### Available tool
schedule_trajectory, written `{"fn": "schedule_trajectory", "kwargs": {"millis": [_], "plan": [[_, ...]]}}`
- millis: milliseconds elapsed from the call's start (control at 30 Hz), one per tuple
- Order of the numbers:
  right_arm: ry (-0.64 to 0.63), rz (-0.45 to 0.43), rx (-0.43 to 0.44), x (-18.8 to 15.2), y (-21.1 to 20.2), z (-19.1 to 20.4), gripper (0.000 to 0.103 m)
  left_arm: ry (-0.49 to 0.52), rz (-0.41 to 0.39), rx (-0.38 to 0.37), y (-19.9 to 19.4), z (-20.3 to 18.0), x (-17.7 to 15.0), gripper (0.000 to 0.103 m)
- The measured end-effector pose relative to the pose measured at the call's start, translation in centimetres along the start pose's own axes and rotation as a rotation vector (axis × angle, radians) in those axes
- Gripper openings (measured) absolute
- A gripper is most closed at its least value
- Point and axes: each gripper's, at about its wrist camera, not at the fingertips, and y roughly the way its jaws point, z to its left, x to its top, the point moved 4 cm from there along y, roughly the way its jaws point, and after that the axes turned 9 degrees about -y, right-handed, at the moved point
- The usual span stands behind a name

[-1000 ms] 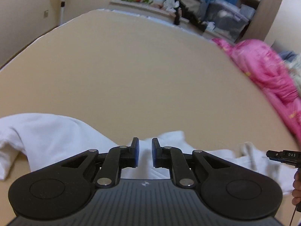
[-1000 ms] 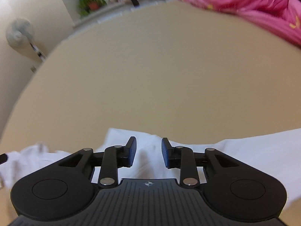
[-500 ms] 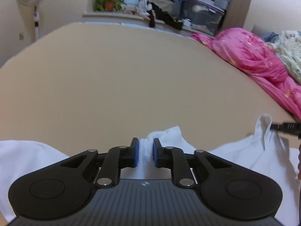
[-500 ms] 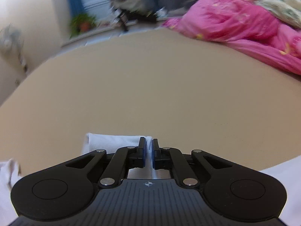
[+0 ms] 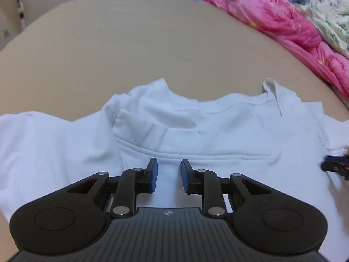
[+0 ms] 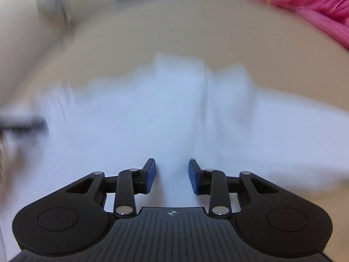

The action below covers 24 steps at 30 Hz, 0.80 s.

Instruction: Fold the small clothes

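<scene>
Tan tabletop (image 5: 152,43) carries everything; left gripper (image 5: 167,175) and right gripper (image 6: 172,175) both gape, holding nothing, above the white shirt (image 5: 218,131) spread near; pink quilt (image 5: 294,28) far right.

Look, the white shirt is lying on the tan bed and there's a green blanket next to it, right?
Almost. The blanket is pink, not green; the left wrist view shows it bunched up at the right, beyond the white shirt. The shirt does lie on the tan bed, as you said.
</scene>
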Motion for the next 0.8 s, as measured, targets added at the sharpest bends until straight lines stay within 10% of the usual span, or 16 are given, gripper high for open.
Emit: {"fn": "schedule_trajectory", "kwargs": {"millis": [133,267,433,600,667,733,800], "plan": [[-0.006,-0.079,0.005,0.4,-5.7,0.5,0.034,-0.091,-0.142,-0.01,-7.0,2.1,1.4,0.035],[-0.085,-0.228,-0.018,0.8,-12.9,0.8,0.037,-0.236,-0.201,0.18,-11.6,9.1,0.2,0.035],[-0.092,-0.331,-0.023,-1.3,-15.7,-0.8,0.041,-0.734,-0.167,0.352,-14.5,23.9,-4.9,0.038],[-0.025,-0.241,-0.064,-2.4,-13.8,-1.5,0.041,-1.025,-0.186,0.354,-16.3,33.2,-8.7,0.048],[-0.016,-0.218,-0.024,-2.2,-12.5,-1.3,0.041,-1.075,-0.209,0.306,-16.0,35.5,-9.3,0.045],[-0.009,-0.12,0.0,-2.5,-9.9,-1.0,0.041,-1.042,-0.227,0.273,-15.2,36.5,-8.9,0.003],[-0.037,-0.025,-0.009,-3.1,-7.6,-0.7,0.041,-0.979,-0.234,0.338,-15.8,37.7,-9.0,0.004]]}}
